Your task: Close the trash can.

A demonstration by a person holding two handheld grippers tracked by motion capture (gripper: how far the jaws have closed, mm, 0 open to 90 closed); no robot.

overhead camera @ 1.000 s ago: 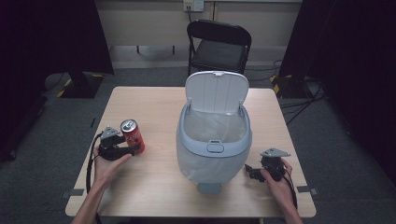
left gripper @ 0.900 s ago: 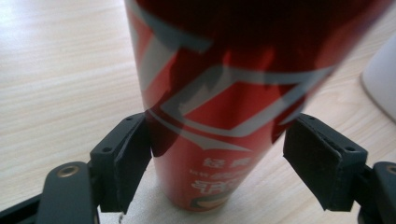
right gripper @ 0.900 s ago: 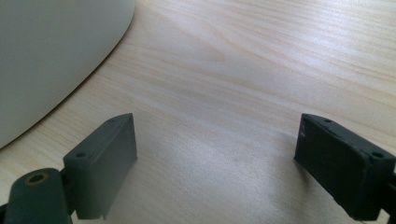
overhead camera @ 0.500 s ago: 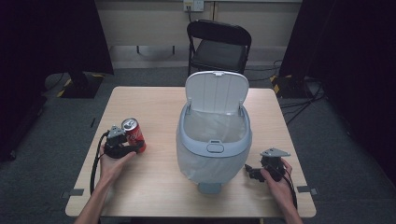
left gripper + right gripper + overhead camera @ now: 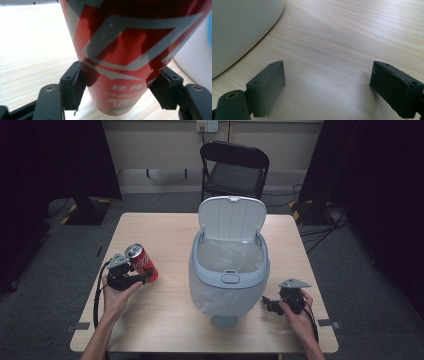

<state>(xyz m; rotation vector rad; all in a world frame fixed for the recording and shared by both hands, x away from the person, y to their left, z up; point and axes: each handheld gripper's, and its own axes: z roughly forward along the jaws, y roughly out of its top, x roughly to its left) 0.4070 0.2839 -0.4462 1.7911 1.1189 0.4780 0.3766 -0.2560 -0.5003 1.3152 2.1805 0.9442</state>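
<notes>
One red can (image 5: 120, 57) sits clamped in the left gripper (image 5: 120, 92), whose jaws have just been closing. One bin (image 5: 229, 270) stands beside it. The right gripper (image 5: 327, 87) has its jaws wide apart, holding nothing.

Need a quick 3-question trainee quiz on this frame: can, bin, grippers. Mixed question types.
1. True or false: the bin lid is open.
2. The left hand-held gripper has its pads on which thing? A) chair B) can C) bin lid
3. What lies between the jaws of the right hand-held gripper?

Key
1. True: the lid stands up at the back.
2. B: the jaws have just been closing, and the pads now press the sides of the red can, which leans in the high view.
3. Nothing but bare table; the jaws stand apart, with the bin's wall beside them.
</notes>
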